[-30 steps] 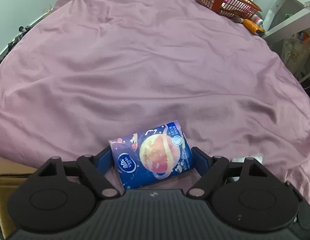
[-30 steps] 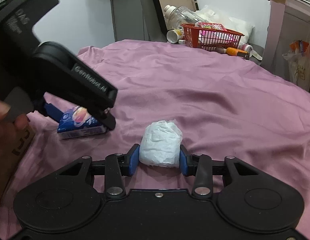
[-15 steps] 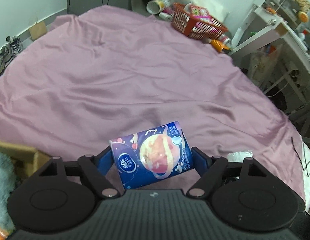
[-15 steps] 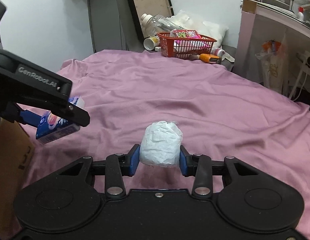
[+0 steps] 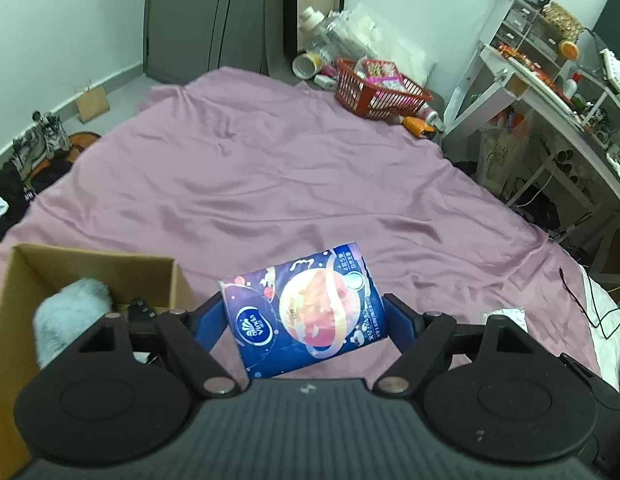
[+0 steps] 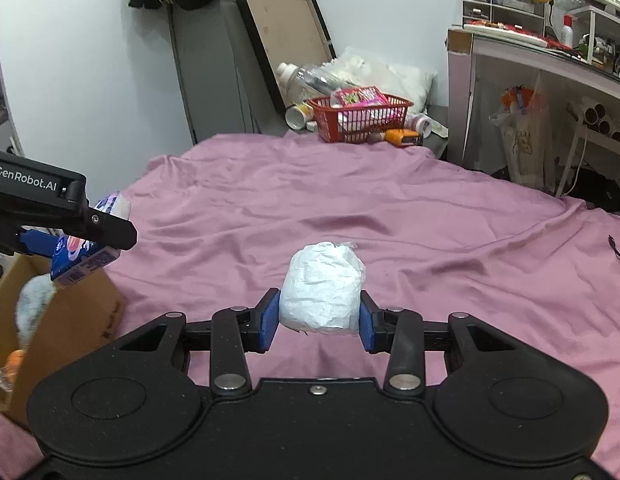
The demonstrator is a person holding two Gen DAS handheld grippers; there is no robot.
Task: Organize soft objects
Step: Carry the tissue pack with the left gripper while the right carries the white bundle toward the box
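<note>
While left gripper [image 5: 302, 316] clamps tissue pack [image 5: 306, 316], right gripper [image 6: 318, 316] pinches white bundle [image 6: 321, 288].

A wrinkled pink sheet [image 6: 389, 216] is covering the bed, with a red basket [image 6: 359, 118] sitting at its far edge and a cardboard box [image 5: 94, 268] resting at its near left corner.

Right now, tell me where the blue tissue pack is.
The blue tissue pack is clamped between the left gripper's jaws, held above the pink bedsheet, just right of the cardboard box.
</note>
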